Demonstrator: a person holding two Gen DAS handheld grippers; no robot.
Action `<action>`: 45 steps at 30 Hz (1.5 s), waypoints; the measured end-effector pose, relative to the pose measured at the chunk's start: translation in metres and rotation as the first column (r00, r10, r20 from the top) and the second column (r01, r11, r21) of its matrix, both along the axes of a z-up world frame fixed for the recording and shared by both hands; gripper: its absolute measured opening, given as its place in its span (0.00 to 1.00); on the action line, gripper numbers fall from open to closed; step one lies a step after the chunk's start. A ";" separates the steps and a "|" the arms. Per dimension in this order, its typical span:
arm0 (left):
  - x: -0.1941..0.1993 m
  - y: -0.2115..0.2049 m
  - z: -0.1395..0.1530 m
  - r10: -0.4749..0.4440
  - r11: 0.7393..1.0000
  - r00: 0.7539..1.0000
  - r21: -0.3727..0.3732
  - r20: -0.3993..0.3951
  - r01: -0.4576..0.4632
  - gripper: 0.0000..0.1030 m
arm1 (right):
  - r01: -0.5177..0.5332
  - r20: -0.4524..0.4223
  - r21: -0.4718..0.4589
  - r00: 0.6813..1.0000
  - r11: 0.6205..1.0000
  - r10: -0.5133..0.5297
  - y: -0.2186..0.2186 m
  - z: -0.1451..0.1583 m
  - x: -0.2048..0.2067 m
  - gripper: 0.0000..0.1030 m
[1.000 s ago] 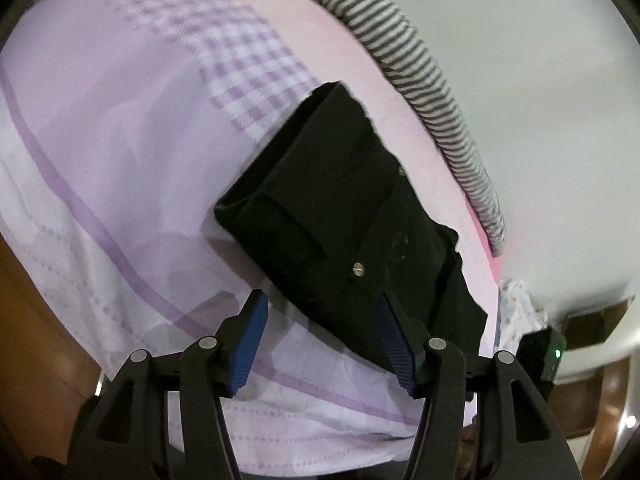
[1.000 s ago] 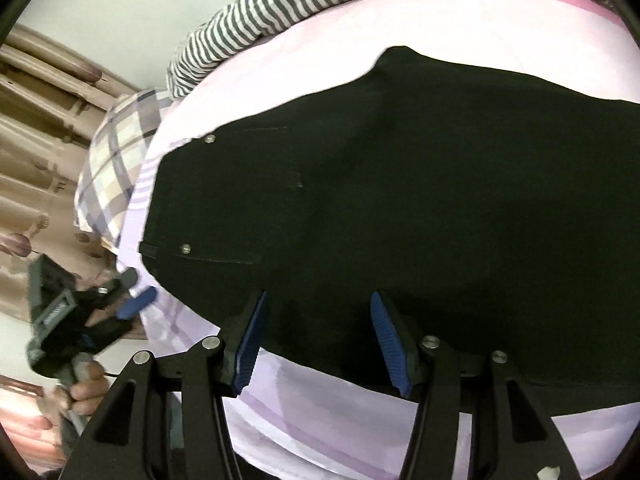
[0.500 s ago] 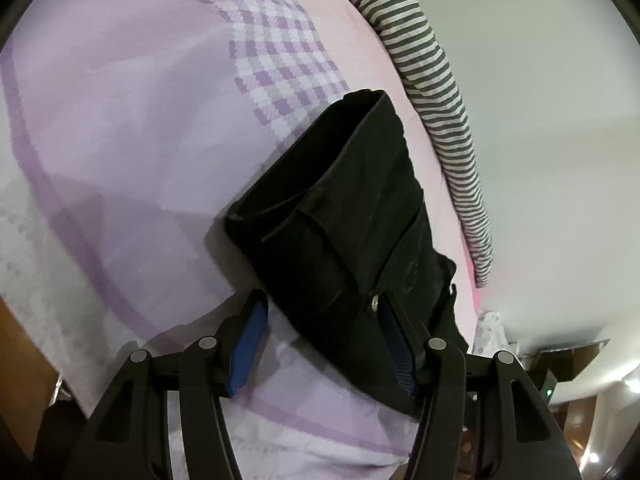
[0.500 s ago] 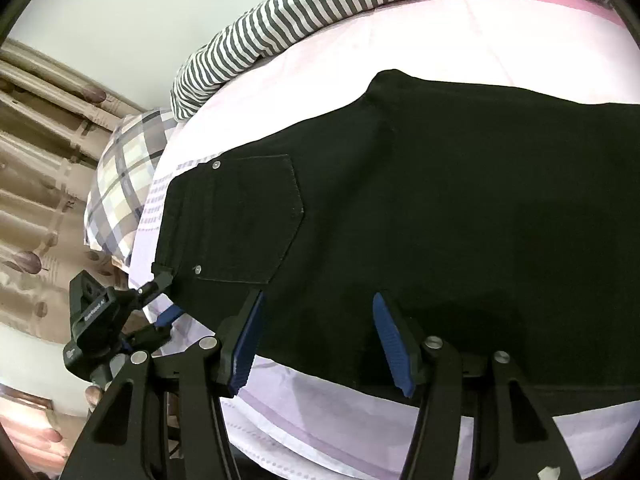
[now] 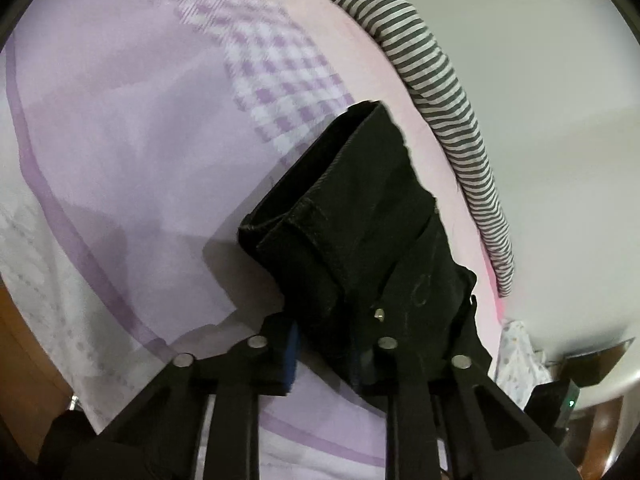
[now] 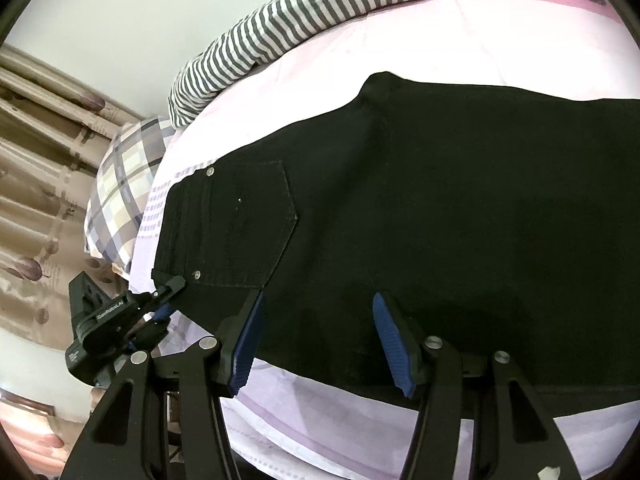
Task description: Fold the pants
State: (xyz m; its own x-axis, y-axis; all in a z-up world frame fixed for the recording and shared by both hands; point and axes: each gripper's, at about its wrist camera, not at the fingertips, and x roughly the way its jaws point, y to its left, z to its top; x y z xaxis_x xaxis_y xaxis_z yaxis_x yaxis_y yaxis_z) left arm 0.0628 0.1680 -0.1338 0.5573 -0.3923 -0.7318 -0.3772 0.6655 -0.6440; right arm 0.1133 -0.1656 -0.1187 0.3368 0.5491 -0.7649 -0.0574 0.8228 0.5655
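Observation:
Black pants [image 6: 440, 200] lie spread across the lilac bedsheet [image 6: 320, 420], back pocket [image 6: 248, 220] up, waistband to the left. In the left wrist view the waistband end of the pants [image 5: 360, 220] bunches up between the fingers of my left gripper [image 5: 326, 340]. Its jaws are closing, with the black cloth pinched between the blue pads. The right wrist view shows the same left gripper [image 6: 168, 296] at the waistband's near corner. My right gripper [image 6: 318, 332] is open over the pants' near edge, pads apart from the cloth.
A grey-and-white striped blanket [image 6: 300, 16] runs along the far side of the bed by the wall. A plaid pillow [image 6: 120, 184] and patterned curtains [image 6: 40, 160] are at the left. The bed edge and brown wood [image 5: 24, 360] lie near the left gripper.
The left gripper's jaws have narrowed from wide apart to pinching the waistband cloth, which now bunches up. The right gripper stays open in nearly the same place.

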 end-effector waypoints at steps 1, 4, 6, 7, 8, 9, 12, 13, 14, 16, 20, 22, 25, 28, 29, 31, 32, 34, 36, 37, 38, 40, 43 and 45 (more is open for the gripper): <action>0.002 -0.007 0.010 -0.011 0.999 1.000 0.049 0.008 0.011 0.16 | 0.010 0.005 0.005 1.000 1.000 -0.010 -0.004 0.002 0.000 0.52; 0.008 -0.032 0.045 -0.072 0.980 0.995 0.193 0.067 0.057 0.14 | 0.035 0.027 0.013 0.999 0.999 -0.035 -0.016 0.010 -0.001 0.52; 0.014 -0.053 0.072 -0.135 0.961 0.983 0.258 0.122 0.100 0.13 | 0.060 0.047 0.019 0.997 0.998 -0.061 -0.029 0.017 -0.003 0.52; 0.017 -0.065 0.085 -0.167 0.952 0.975 0.283 0.147 0.121 0.13 | 0.079 0.058 0.020 0.995 0.997 -0.080 -0.038 0.021 -0.003 0.52; 0.020 -0.077 0.098 -0.203 0.941 0.964 0.305 0.172 0.144 0.13 | 0.092 0.064 0.021 0.994 0.996 -0.093 -0.045 0.024 -0.003 0.52; 0.023 -0.089 0.108 -0.239 0.931 0.952 0.323 0.194 0.168 0.13 | 0.112 0.074 0.025 0.991 0.993 -0.114 -0.055 0.028 -0.004 0.52; 0.032 -0.139 0.136 -0.383 0.885 0.887 0.379 0.257 0.272 0.13 | 0.176 0.089 0.038 0.980 0.984 -0.179 -0.087 0.034 -0.008 0.53; 0.033 -0.152 0.140 -0.416 0.870 0.870 0.392 0.264 0.298 0.13 | 0.196 0.092 0.042 0.976 0.980 -0.199 -0.096 0.035 -0.009 0.53; 0.034 -0.172 0.145 -0.463 0.848 0.844 0.412 0.269 0.334 0.13 | 0.217 0.096 0.045 0.971 0.975 -0.220 -0.106 0.037 -0.012 0.53; 0.035 -0.207 0.148 -0.550 0.801 0.790 0.441 0.272 0.406 0.13 | 0.255 0.101 0.046 0.961 0.966 -0.258 -0.126 0.038 -0.017 0.53; 0.034 -0.277 0.133 -0.699 0.689 0.677 0.466 0.229 0.555 0.13 | 0.318 0.097 0.062 0.941 0.946 -0.323 -0.159 0.037 -0.027 0.53; 0.033 -0.306 0.119 -0.754 0.633 0.628 0.467 0.193 0.617 0.13 | 0.343 0.089 0.075 0.933 0.936 -0.349 -0.173 0.034 -0.031 0.53; 0.030 -0.346 0.087 -0.823 0.536 0.559 0.454 0.096 0.712 0.13 | 0.368 0.067 0.109 0.924 0.923 -0.376 -0.189 0.028 -0.035 0.53; 0.032 -0.371 0.057 -0.852 0.467 0.523 0.413 -0.027 0.782 0.14 | 0.381 0.038 0.125 0.921 0.916 -0.388 -0.201 0.019 -0.037 0.53; 0.034 -0.375 0.050 -0.855 0.457 0.516 0.396 -0.050 0.796 0.14 | 0.377 0.028 0.137 0.923 0.916 -0.385 -0.203 0.017 -0.035 0.53; 0.037 -0.378 0.049 -0.853 0.459 0.519 0.391 -0.056 0.797 0.14 | 0.366 0.012 0.159 0.928 0.917 -0.373 -0.207 0.011 -0.033 0.54; 0.036 -0.378 0.051 -0.854 0.457 0.517 0.399 -0.052 0.795 0.16 | 0.362 0.005 0.155 0.930 0.919 -0.367 -0.209 0.008 -0.032 0.54; 0.033 -0.377 0.059 -0.860 0.450 0.508 0.406 -0.043 0.796 0.20 | 0.358 -0.011 0.153 0.933 0.921 -0.361 -0.213 0.002 -0.027 0.54; 0.026 -0.372 0.064 -0.869 0.454 0.494 0.383 -0.007 0.805 0.24 | 0.348 -0.022 0.166 0.937 0.923 -0.349 -0.214 -0.002 -0.022 0.54; 0.024 -0.367 0.069 -0.870 0.463 0.494 0.376 0.016 0.803 0.25 | 0.342 -0.026 0.173 0.939 0.924 -0.343 -0.217 -0.003 -0.020 0.54; 0.021 -0.363 0.075 -0.872 0.467 0.488 0.369 0.040 0.804 0.26 | 0.333 -0.030 0.181 0.942 0.925 -0.333 -0.217 -0.004 -0.018 0.55; 0.019 -0.354 0.089 -0.872 0.474 0.484 0.372 0.073 0.798 0.29 | 0.308 -0.046 0.196 0.951 0.931 -0.305 -0.217 -0.007 -0.009 0.59; 0.019 -0.338 0.101 -0.855 0.499 0.509 0.417 0.096 0.760 0.37 | 0.257 -0.065 0.188 0.966 0.948 -0.249 -0.216 -0.014 0.004 0.59; 0.024 -0.323 0.101 -0.834 0.520 0.545 0.450 0.085 0.726 0.41 | 0.226 -0.087 0.180 0.973 0.957 -0.214 -0.215 -0.019 0.014 0.59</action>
